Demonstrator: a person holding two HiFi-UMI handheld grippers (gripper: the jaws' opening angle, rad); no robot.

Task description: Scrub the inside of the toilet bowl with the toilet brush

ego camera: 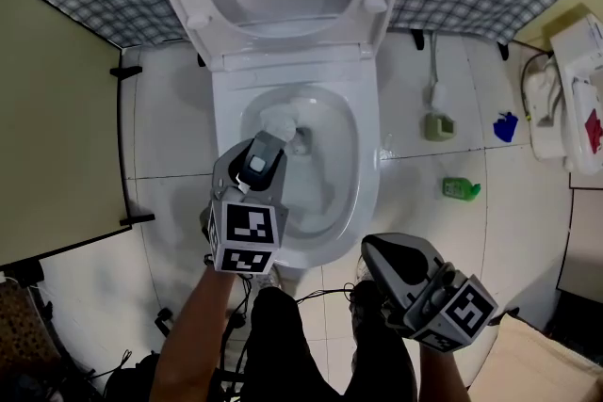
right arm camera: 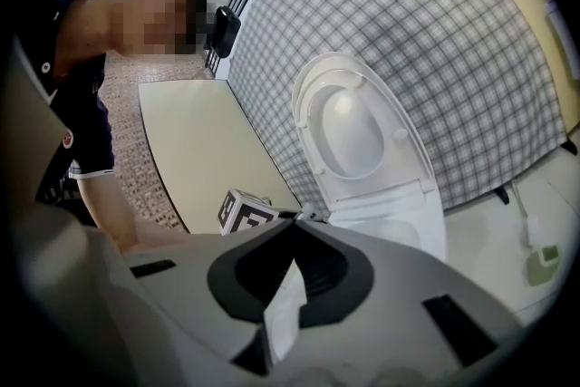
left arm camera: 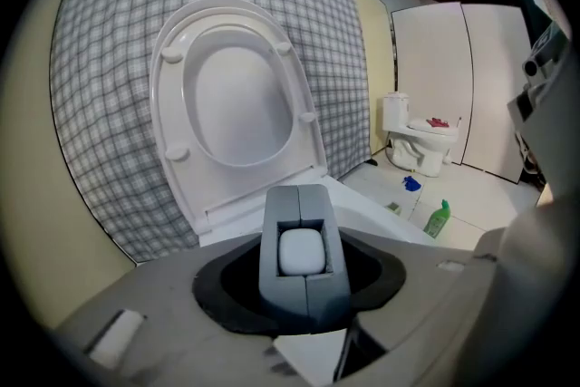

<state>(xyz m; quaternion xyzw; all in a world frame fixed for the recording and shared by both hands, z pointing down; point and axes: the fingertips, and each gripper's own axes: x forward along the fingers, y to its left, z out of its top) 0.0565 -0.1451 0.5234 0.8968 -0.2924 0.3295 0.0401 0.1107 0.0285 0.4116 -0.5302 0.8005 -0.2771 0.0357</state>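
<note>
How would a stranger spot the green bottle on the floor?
Find the white toilet with its lid raised. On the tiled floor to its right in the head view sits a small bottle, closer to the viewer than the pale holder and the blue item. It alone is bright green.

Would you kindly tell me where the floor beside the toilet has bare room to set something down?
Bare tiles run between the toilet and the beige partition on its left. The right side is crowded: a green holder, a blue item, a green bottle.
</note>
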